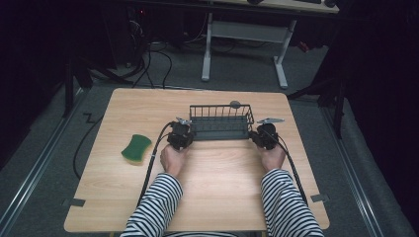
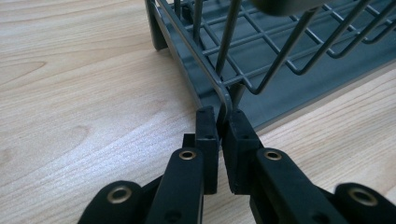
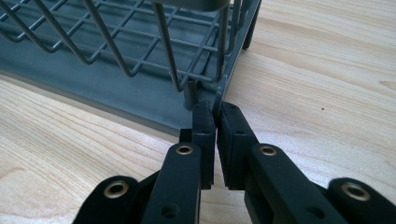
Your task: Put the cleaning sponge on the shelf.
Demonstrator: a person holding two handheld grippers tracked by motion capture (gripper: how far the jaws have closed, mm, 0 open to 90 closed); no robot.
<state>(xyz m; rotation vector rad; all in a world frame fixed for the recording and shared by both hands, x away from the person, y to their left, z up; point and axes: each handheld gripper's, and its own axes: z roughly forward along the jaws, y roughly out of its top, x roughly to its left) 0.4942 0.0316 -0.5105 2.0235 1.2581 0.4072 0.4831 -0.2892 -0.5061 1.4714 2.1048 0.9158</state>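
Rack (image 1: 220,121) corners clamped by both tongs; tray underside hidden.

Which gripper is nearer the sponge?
Left. The left gripper grips the rack's left end, with the sponge on the table just beyond it to the left. The right gripper grips the rack's opposite end, farther away.

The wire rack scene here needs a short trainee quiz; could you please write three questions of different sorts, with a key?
1. True or false: the left gripper is shut on a corner wire of the dish rack.
2. What does the right gripper hold? A sponge; B rack corner; C nothing.
3. Which side of the rack is the green sponge on in the high view?

Key: 1 true; 2 B; 3 left, apart from it.
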